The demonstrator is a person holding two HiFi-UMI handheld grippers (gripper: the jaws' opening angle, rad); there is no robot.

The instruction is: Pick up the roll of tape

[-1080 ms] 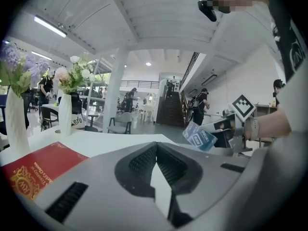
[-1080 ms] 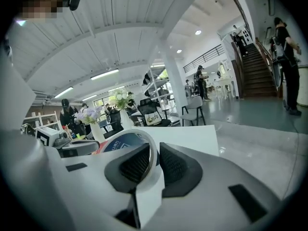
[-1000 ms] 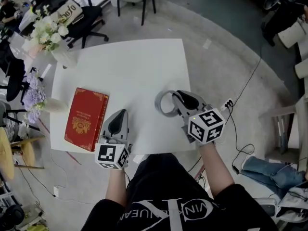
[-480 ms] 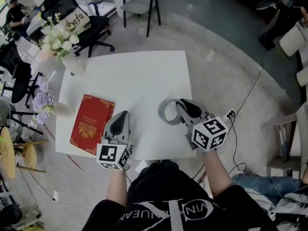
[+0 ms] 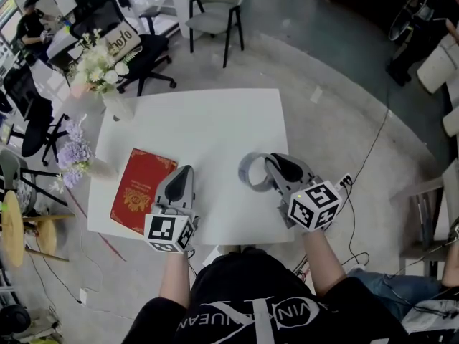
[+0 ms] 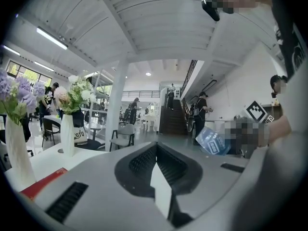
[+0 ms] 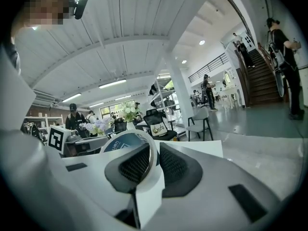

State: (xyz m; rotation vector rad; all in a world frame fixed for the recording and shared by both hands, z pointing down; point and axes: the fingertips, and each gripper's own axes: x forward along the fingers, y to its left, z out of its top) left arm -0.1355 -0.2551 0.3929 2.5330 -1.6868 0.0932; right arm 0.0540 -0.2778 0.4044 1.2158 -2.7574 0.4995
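Observation:
The roll of tape (image 5: 250, 172) is a grey ring held upright above the white table (image 5: 208, 127), right of centre. My right gripper (image 5: 267, 169) is shut on the ring's wall. In the right gripper view the roll (image 7: 126, 141) stands on edge and its rim runs between the two ribbed pads (image 7: 175, 165). My left gripper (image 5: 182, 175) hovers over the table's near edge with nothing in it. In the left gripper view its jaws (image 6: 156, 150) meet, shut and empty.
A red book (image 5: 142, 199) lies at the table's near left. A white vase of pale flowers (image 5: 115, 106) stands at the far left corner, and purple flowers (image 5: 75, 155) are at the left edge. Chairs (image 5: 215, 6) stand beyond the table, and cables (image 5: 358, 163) trail on the floor at the right.
Both grippers have risen above the table, and the right one carries the roll up with it. The head view has tipped, so the table sits lower in the picture.

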